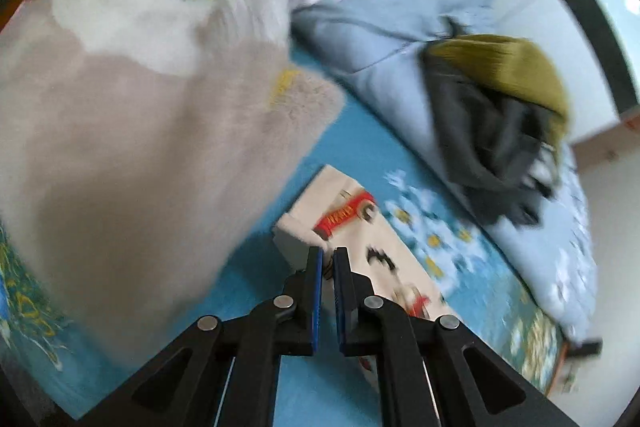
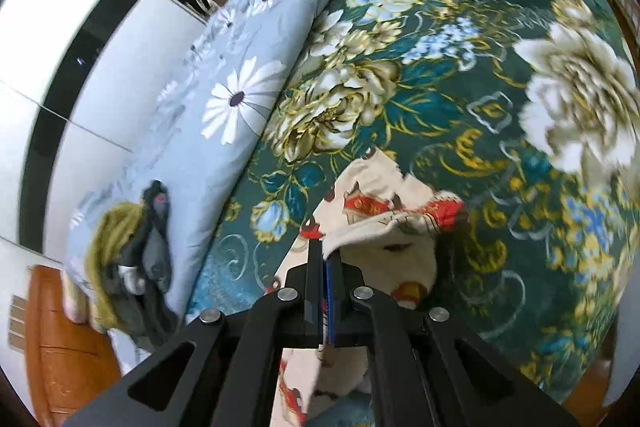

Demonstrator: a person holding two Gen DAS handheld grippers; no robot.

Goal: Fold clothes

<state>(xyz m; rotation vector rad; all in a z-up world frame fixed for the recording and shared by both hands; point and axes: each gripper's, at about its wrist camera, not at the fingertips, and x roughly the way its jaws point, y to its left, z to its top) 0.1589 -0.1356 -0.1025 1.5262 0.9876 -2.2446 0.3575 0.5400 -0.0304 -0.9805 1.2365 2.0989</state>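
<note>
The right gripper [image 2: 325, 254] is clamped on a fold of the cream garment with red car prints [image 2: 384, 211], which rises from the green floral bedspread [image 2: 460, 75] toward its fingers and bunches off to 2 o'clock. In the left wrist view the same garment [image 1: 352, 227] lies as a folded strip running from the fingertips toward 4 o'clock, and the left gripper [image 1: 328, 255] hangs over its near corner with its jaws at a narrow gap and no cloth visibly between them. The main risk, as I judge it, is an uneven fold: with only one corner held, a lift would let the free side sag and twist. The right hold also looks shallow, near the fabric edge, so a quick pull could slip it out. The beige fleece blanket [image 1: 140, 147] at 10 o'clock lies close enough to snag. The dark and olive clothes [image 1: 500, 115] piled on the pale blue quilt [image 1: 380, 7] sit well apart.
</note>
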